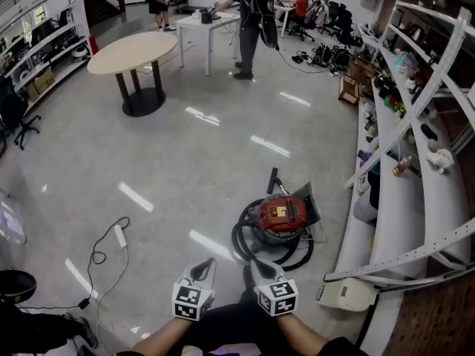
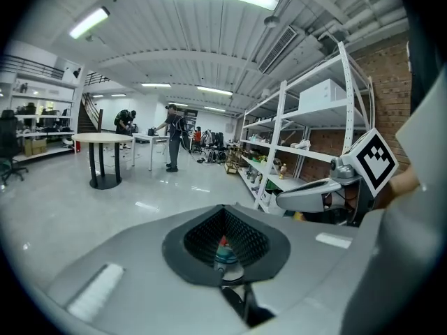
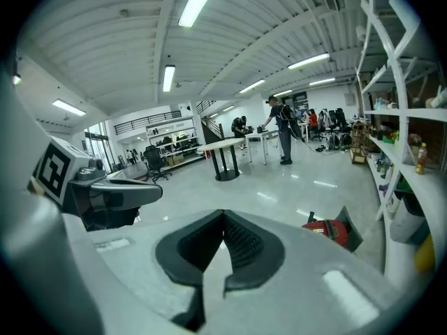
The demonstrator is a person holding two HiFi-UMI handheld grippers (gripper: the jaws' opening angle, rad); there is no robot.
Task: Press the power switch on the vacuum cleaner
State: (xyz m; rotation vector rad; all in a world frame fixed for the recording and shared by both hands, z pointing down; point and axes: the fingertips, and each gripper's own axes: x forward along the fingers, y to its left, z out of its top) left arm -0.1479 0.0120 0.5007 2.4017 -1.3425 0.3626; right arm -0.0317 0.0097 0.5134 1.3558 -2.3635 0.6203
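I hold the left tool (image 1: 203,265) and the right tool (image 1: 257,265) side by side at the bottom centre of the head view, each with its jaws closed tip to tip on nothing. The red canister vacuum cleaner ringed by a black hose (image 1: 282,215) sits on the glossy grey floor (image 1: 185,162) just right of centre. It is ahead of both tools, untouched, beside the white shelving rack (image 1: 401,221) at the right.

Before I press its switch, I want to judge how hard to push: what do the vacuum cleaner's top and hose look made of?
Vacuum cleaner top: probably rigid moulded plastic, going by its smooth, evenly red shell with a printed label.
Hose: black and coiled loosely round the base, so likely flexible plastic or rubber. It is too small to make out any ribbing.
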